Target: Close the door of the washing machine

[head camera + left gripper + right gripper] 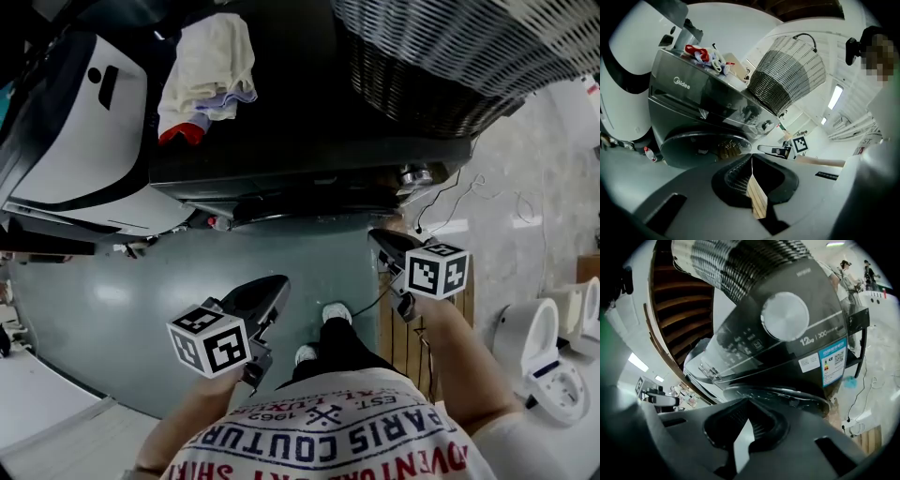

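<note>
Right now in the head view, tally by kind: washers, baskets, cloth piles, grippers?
washing machine: 1
wicker basket: 1
cloth pile: 1
grippers: 2, left gripper and right gripper
Total: 5

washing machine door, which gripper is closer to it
Right. The right gripper sits close up by the right side of the door; the left gripper hangs further back, out in front of it.

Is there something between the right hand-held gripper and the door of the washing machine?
Nothing visible does. In the right gripper view the right hand-held gripper, jaws together and empty, points straight at the door, with no object between them.
</note>
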`<state>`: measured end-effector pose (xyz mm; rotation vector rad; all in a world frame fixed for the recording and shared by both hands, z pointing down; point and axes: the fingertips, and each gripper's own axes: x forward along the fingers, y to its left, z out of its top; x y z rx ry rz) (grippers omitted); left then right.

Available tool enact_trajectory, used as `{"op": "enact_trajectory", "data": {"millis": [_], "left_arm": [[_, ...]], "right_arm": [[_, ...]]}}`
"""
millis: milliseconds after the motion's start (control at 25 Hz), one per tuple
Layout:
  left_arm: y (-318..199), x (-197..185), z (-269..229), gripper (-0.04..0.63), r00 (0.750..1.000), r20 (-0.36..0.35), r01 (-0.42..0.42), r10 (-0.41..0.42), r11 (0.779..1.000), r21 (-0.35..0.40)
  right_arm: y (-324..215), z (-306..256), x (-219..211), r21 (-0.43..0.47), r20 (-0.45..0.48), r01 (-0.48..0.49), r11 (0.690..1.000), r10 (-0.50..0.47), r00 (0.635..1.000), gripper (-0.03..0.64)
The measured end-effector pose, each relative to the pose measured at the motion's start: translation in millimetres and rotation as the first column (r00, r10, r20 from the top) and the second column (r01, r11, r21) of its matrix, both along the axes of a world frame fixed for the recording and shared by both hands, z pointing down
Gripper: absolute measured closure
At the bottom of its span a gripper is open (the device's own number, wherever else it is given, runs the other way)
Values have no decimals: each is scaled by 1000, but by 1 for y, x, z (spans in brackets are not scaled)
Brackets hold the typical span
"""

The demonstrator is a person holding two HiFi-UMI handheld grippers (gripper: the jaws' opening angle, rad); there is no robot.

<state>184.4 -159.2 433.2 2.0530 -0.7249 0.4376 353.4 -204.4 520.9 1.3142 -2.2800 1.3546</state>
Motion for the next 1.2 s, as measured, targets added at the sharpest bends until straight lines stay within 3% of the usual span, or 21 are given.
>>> {"op": "enact_trajectory", "data": {"millis": [320, 600, 880, 1080, 1200], "left_arm": [[38, -27, -60, 568, 998, -55, -32, 38, 994, 109], [80, -49, -126, 568, 985, -161, -24, 62, 973, 229], [127, -77, -190, 568, 972, -193, -49, 137, 913, 404], [152, -86, -228, 568, 952, -229, -64, 203, 864, 499], [166, -91, -239, 568, 947, -224, -76, 231, 838, 541]], "right_arm": [[59, -124, -53, 190, 2, 40, 981, -41, 999, 597], [122, -233, -90, 407, -15, 52, 912, -51, 999, 597], [186, -297, -147, 529, -58, 140, 837, -129, 990, 597], [214, -325, -167, 596, -44, 133, 792, -133, 990, 597], [225, -331, -171, 612, -44, 114, 782, -111, 993, 597]]}}
